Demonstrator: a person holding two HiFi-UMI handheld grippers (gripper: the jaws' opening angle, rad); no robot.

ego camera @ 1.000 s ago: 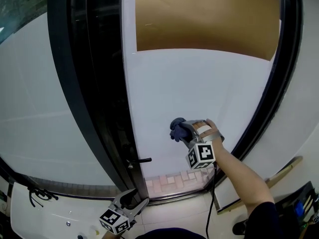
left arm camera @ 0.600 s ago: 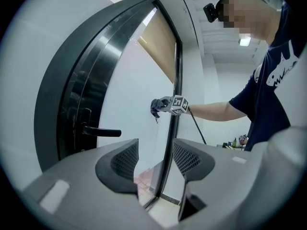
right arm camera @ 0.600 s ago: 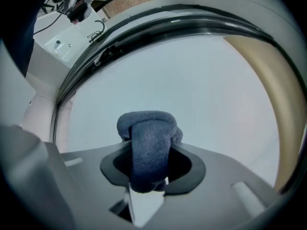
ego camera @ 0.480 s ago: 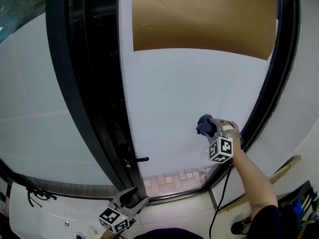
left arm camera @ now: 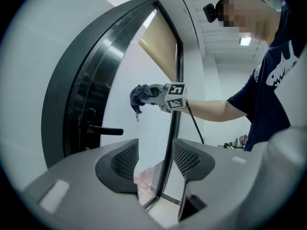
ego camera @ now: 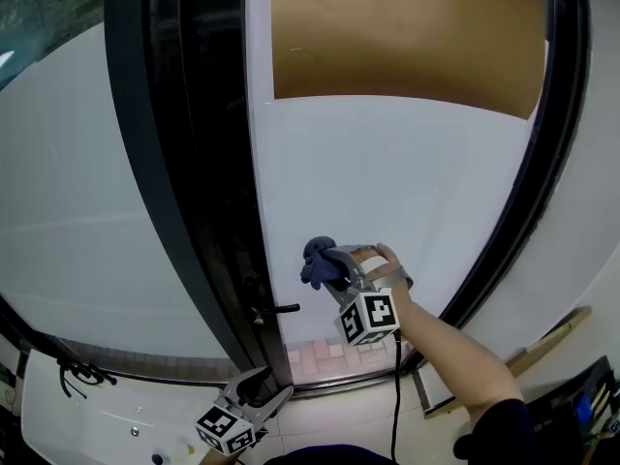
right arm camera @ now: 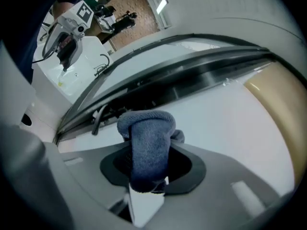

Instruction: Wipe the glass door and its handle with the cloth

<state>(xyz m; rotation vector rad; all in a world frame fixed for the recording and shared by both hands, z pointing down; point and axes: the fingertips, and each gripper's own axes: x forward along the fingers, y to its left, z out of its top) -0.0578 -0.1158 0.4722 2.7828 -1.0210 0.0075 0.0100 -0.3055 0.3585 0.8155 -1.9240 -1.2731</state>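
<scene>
Since half a second ago the cloth (ego camera: 318,260) has swept left across the glass door (ego camera: 407,163), from near its right edge to near its left edge. It is bunched and folded over, low on the pane, though contact with the glass cannot be told. The right gripper (ego camera: 331,263) has its jaws clamped on it. The handle (ego camera: 278,310) lies just below and left of the cloth at the door's left edge, its lever level and pointing from the dark frame toward the glass. By my judgement the right gripper is much the nearer; a short down-left move would reach it. The left gripper (ego camera: 254,398) hangs lower, near the door's bottom edge, jaws wide and empty.
</scene>
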